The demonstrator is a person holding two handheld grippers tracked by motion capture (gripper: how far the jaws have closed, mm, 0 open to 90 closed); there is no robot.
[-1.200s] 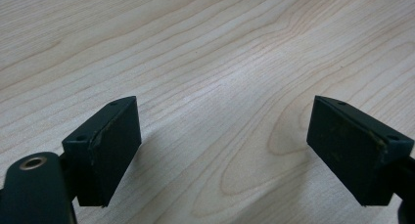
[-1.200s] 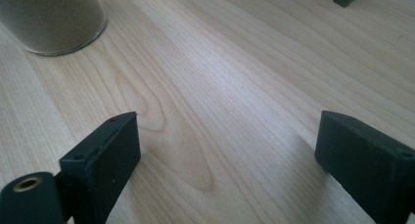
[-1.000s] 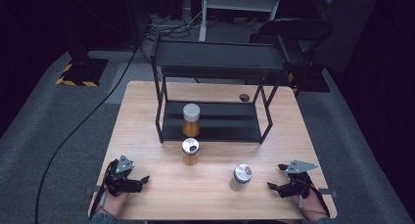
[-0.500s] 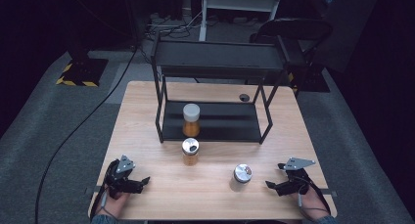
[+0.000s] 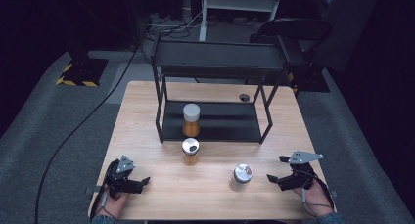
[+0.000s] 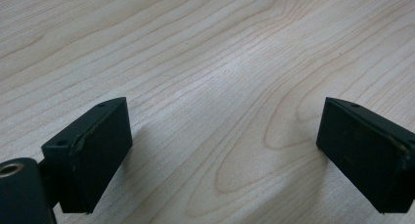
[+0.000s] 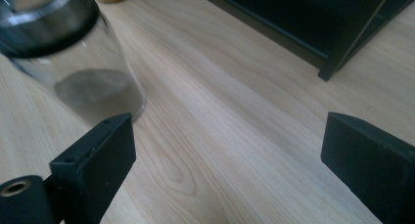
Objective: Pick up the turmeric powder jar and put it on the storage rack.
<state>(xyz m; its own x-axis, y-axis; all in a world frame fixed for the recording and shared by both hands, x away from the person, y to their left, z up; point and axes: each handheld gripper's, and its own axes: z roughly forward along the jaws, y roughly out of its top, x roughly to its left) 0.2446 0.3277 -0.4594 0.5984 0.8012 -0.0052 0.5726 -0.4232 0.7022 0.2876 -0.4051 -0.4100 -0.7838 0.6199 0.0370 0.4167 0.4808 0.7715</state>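
A clear glass jar (image 5: 242, 177) with a silver lid stands near the table's front right, and it is at the upper left of the right gripper view (image 7: 73, 62). Just right of it my right gripper (image 5: 275, 168) (image 7: 230, 155) is open, its jaws wide and pointing past the jar with only bare wood between them. At the front left, my left gripper (image 5: 139, 184) (image 6: 225, 150) is open low over the tabletop, empty. Both pairs of jaws have just been opening. An orange-filled jar (image 5: 190, 151) with a silver lid stands mid-table.
A black two-tier rack (image 5: 215, 67) stands on the far half of the wooden table (image 5: 147, 101); a white-lidded orange jar (image 5: 191, 119) sits on its lower shelf. The rack's foot (image 7: 337, 53) lies ahead of the right gripper. A cable hole (image 5: 244, 97) is behind the rack.
My right gripper has risen a little off the table, beside the glass jar. The left gripper and the jars have stayed in place.
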